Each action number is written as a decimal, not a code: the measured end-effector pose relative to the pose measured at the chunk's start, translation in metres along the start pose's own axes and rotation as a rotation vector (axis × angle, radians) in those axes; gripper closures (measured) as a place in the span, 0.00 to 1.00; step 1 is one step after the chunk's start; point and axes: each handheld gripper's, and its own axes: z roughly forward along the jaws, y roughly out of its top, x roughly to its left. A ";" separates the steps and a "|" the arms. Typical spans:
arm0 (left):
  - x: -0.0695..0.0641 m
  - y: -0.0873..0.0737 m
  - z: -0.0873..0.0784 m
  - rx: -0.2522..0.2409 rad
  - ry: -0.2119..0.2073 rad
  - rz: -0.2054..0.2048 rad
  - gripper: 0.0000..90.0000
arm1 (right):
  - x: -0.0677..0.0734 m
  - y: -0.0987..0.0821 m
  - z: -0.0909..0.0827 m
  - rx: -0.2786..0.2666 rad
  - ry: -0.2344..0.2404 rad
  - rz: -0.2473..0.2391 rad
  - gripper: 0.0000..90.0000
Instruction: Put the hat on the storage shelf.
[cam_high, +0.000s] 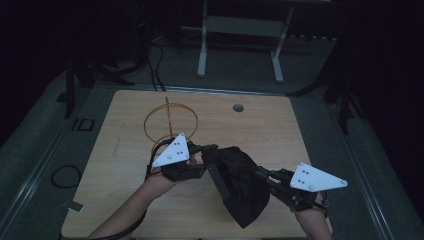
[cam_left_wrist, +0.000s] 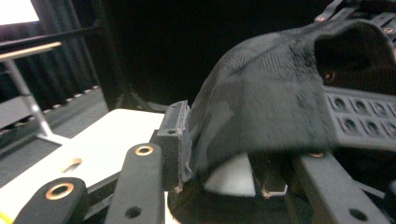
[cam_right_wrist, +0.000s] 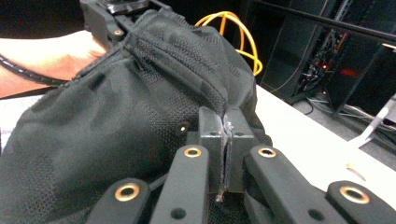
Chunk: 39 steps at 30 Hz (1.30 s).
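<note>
In the high view a black cloth bag (cam_high: 240, 185) hangs low in the middle of the frame, stretched between the left gripper (cam_high: 209, 154) and the right gripper (cam_high: 260, 172) above the wooden table (cam_high: 280, 135).

The right gripper view looks along the right gripper (cam_right_wrist: 225, 135), whose jaws are clenched on a thin fold at the edge of the bag (cam_right_wrist: 116, 130), with the fabric pinched flat between the two pads. The bag's bulk spreads to the left of the jaws there.

The left gripper view shows the left gripper (cam_left_wrist: 238, 140) with its jaws parted. The bag (cam_left_wrist: 266, 98) drapes over them, its fabric lying against the left pad; whether the pads press on it cannot be told.

The high view alone shows a yellow wire frame (cam_high: 170, 122) standing on the table, just above the left gripper. The right gripper view catches its top loops (cam_right_wrist: 233, 32) behind the bag in the upper middle, and a person's forearm (cam_right_wrist: 42, 60) at the upper left.
</note>
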 end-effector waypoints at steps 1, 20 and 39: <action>0.000 0.000 -0.003 0.000 0.007 0.001 0.68 | -0.001 0.001 -0.001 -0.001 -0.010 0.006 0.99; 0.000 -0.031 -0.051 0.104 0.113 -0.045 0.56 | -0.030 0.016 -0.010 -0.051 -0.173 0.071 0.99; -0.008 -0.090 -0.088 0.159 0.231 -0.124 0.45 | -0.055 0.054 0.037 -0.082 -0.214 0.080 0.99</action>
